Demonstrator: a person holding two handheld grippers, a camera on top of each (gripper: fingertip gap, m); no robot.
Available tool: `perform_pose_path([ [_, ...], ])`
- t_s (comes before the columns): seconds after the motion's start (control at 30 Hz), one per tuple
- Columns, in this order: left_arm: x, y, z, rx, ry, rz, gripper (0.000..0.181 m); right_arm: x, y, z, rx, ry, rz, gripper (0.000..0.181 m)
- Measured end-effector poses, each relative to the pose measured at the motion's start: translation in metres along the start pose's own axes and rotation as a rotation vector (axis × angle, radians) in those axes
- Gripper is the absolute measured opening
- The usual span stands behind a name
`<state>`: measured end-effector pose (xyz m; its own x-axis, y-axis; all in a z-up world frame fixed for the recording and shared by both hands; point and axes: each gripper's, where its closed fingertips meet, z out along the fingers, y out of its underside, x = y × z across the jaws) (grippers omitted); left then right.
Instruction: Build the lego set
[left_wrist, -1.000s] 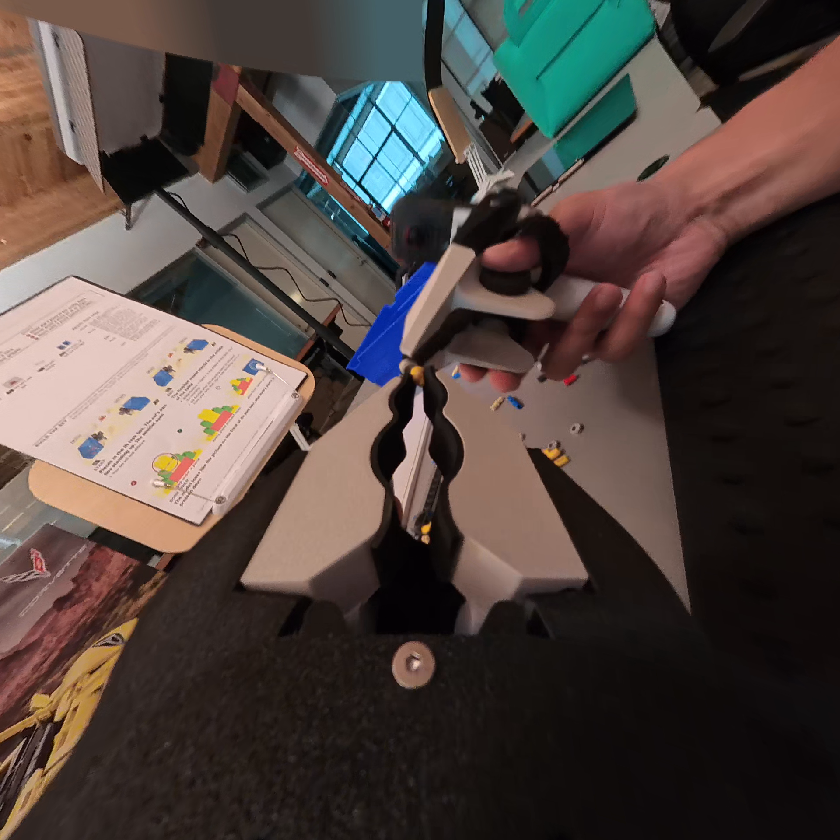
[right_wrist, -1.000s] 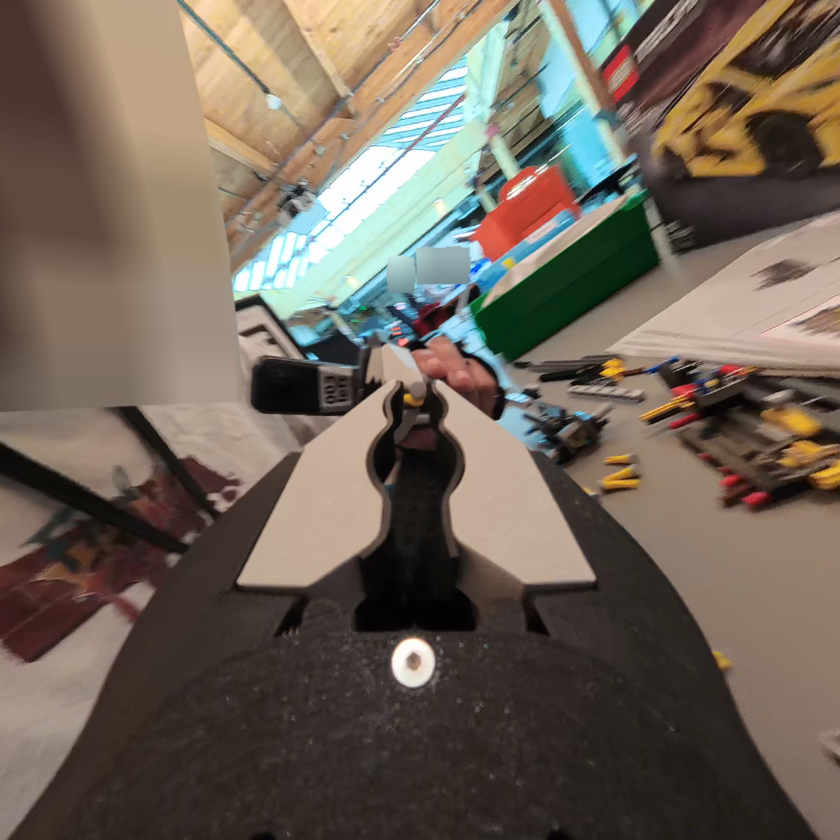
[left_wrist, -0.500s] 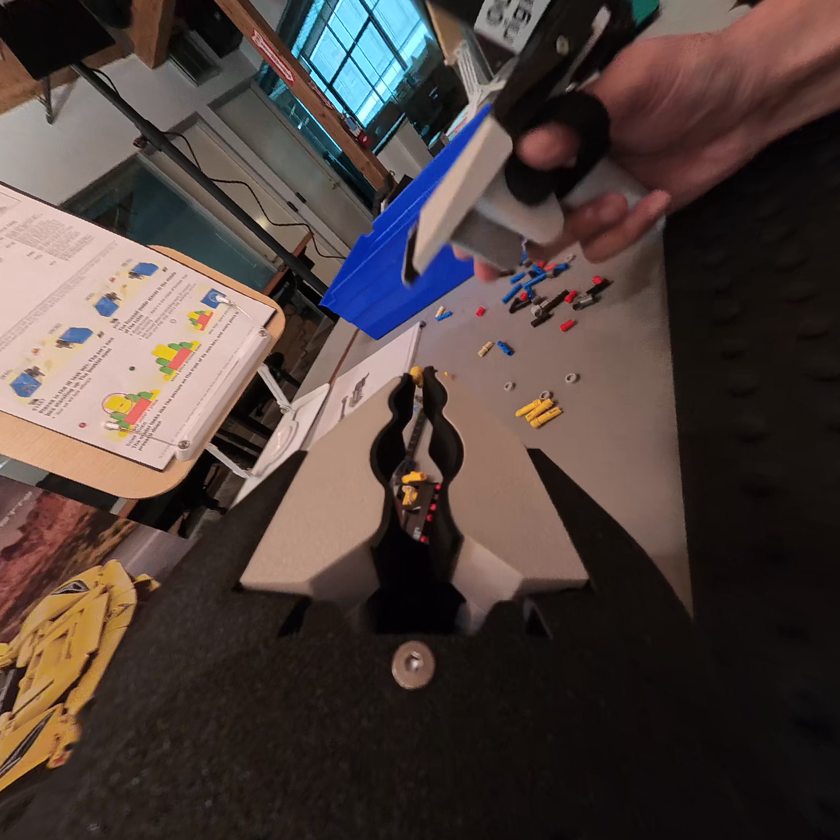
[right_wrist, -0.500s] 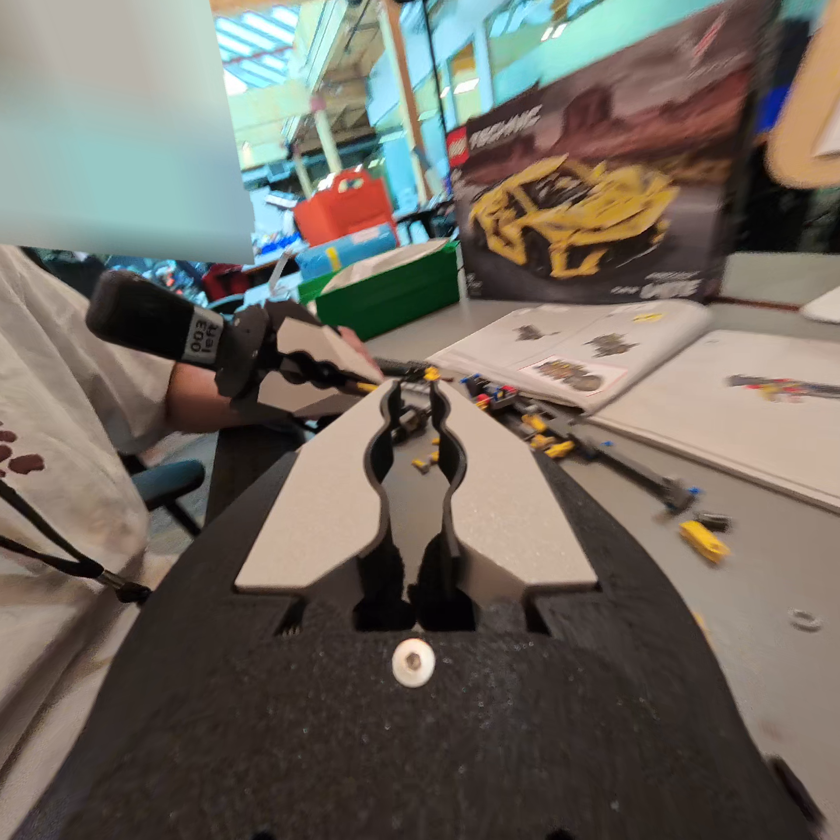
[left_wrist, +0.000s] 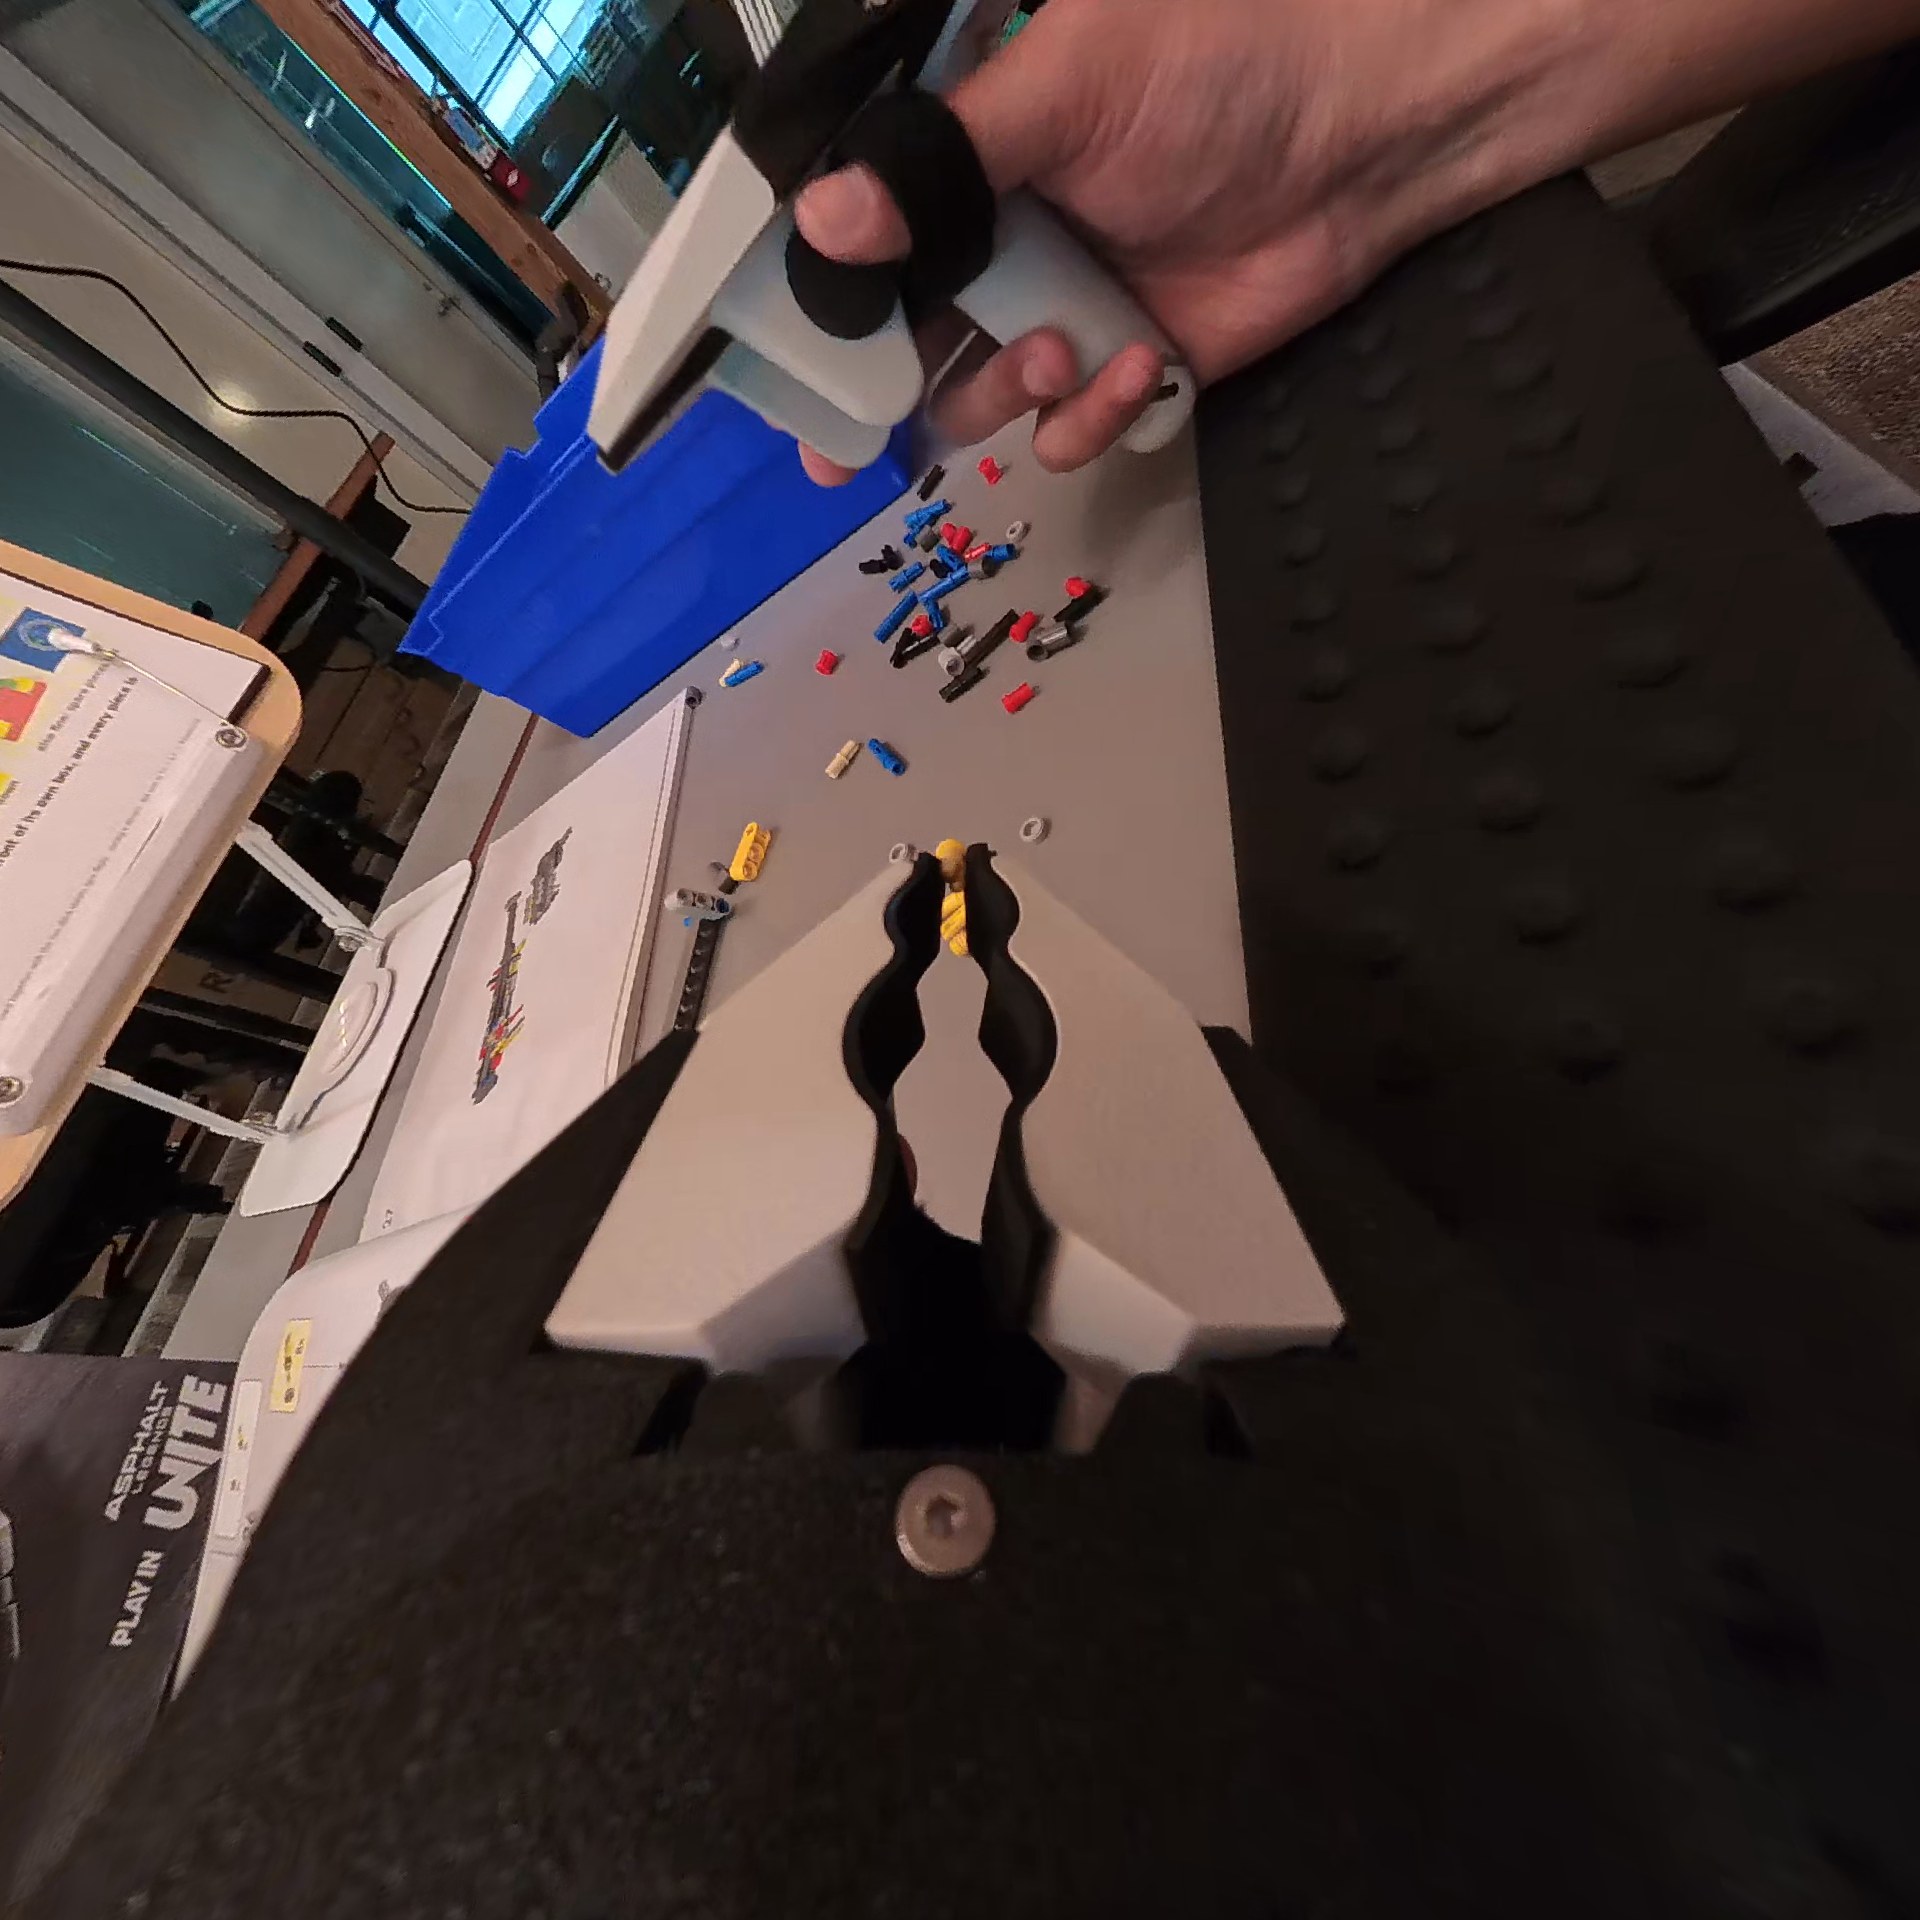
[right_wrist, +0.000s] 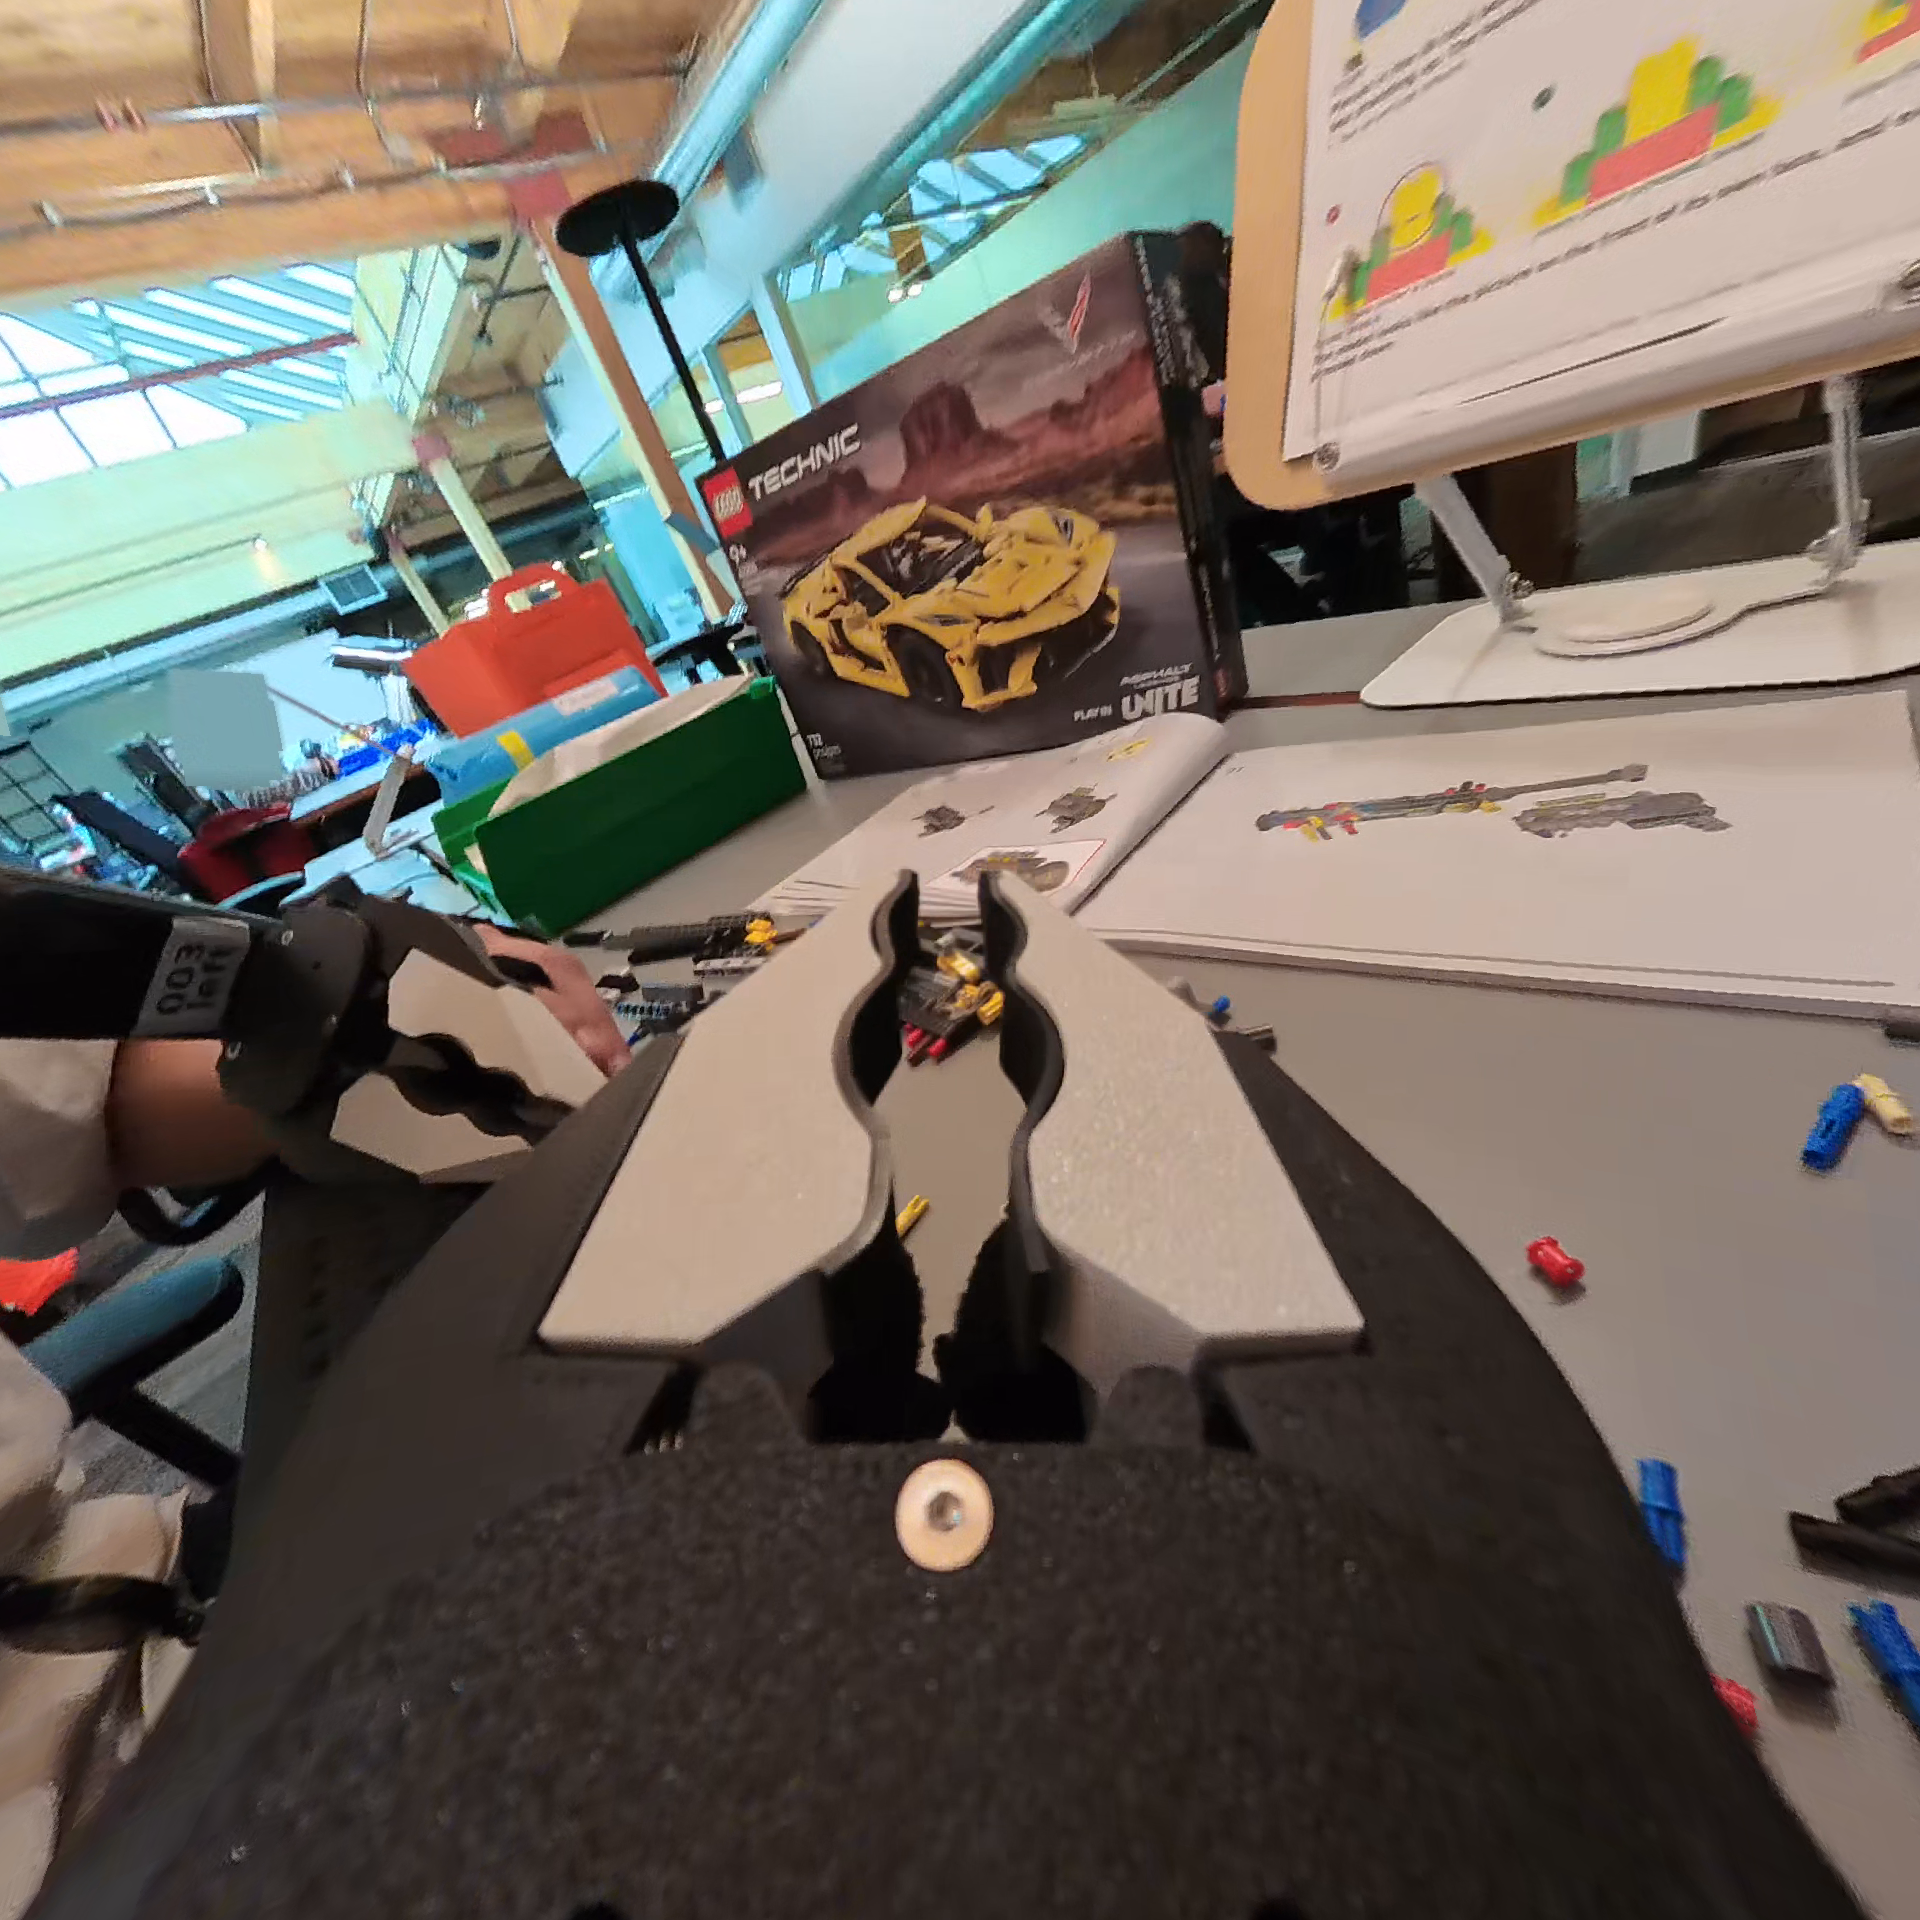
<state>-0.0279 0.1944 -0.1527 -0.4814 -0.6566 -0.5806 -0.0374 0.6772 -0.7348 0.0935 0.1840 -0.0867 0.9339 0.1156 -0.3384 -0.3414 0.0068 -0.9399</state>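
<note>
Between the tips of my left claw (left_wrist: 951, 857) I am gripping a small yellow lego piece (left_wrist: 950, 854), holding it above the grey desk (left_wrist: 1122, 665); another yellow piece (left_wrist: 954, 912) is showing through the gap just behind the tips, and I cannot tell whether it is lying on the desk. My right claw (right_wrist: 948, 891) is standing slightly apart at the tips with nothing between them, hanging over the desk.

Through its gap I am seeing a partly built black and yellow assembly (right_wrist: 951, 1003) lying on the desk near the open instruction booklet (right_wrist: 1507, 831). Toward the far edge, loose blue, red, black and grey pins (left_wrist: 961, 592) are lying scattered, with a yellow connector (left_wrist: 750, 844) and a long black beam (left_wrist: 698, 971) beside the booklet's edge. A blue bin (left_wrist: 623, 582) is sitting at the far edge of the desk. My hand (left_wrist: 1226, 177) is holding the right claw above that scatter.

At the back edge, the set's box (right_wrist: 977, 540) with a yellow car on it is standing upright, a green bin (right_wrist: 644, 821) just beside it. A clipboard stand (right_wrist: 1621, 613) carrying a printed sheet is rising at the back corner.
</note>
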Motion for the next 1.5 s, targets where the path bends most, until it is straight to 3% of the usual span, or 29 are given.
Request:
perform_pose_path([
  [0.43, 0.004, 0.019, 0.006, -0.112, 0.011, 0.025, 0.003, 0.007, 0.017, 0.010, -0.088, 0.058, -0.044, 0.012],
  [0.57, 0.011, 0.041, 0.012, -0.231, 0.065, -0.050, 0.003, 0.010, 0.018, 0.011, -0.096, 0.057, -0.013, 0.011],
  [0.67, 0.026, 0.051, 0.015, -0.294, 0.182, -0.192, 0.003, 0.010, 0.017, 0.011, -0.086, 0.049, 0.002, 0.011],
  [0.93, 0.022, 0.055, 0.013, -0.345, 0.222, -0.338, 0.012, 0.010, 0.012, 0.007, -0.059, 0.038, 0.028, 0.012],
  [1.03, 0.014, 0.045, 0.011, -0.299, 0.235, -0.410, 0.020, 0.014, -0.001, -0.004, 0.013, 0.093, 0.017, 0.012],
  [1.17, -0.031, 0.005, 0.018, -0.159, 0.247, -0.494, 0.024, 0.023, -0.021, -0.040, 0.159, 0.235, 0.019, 0.013],
  [1.27, -0.063, -0.006, 0.056, -0.210, 0.318, -0.467, 0.023, 0.036, -0.034, -0.069, 0.269, 0.337, 0.038, 0.012],
  [1.33, -0.095, -0.004, 0.103, -0.289, 0.263, -0.450, 0.023, 0.042, -0.038, -0.079, 0.314, 0.356, 0.072, 0.012],
  [1.43, -0.112, -0.002, 0.181, -0.380, 0.318, -0.436, 0.028, 0.043, -0.037, -0.077, 0.314, 0.316, 0.117, 0.012],
  [1.5, -0.124, 0.000, 0.229, -0.371, 0.306, -0.394, 0.027, 0.041, -0.035, -0.074, 0.300, 0.295, 0.120, 0.013],
])
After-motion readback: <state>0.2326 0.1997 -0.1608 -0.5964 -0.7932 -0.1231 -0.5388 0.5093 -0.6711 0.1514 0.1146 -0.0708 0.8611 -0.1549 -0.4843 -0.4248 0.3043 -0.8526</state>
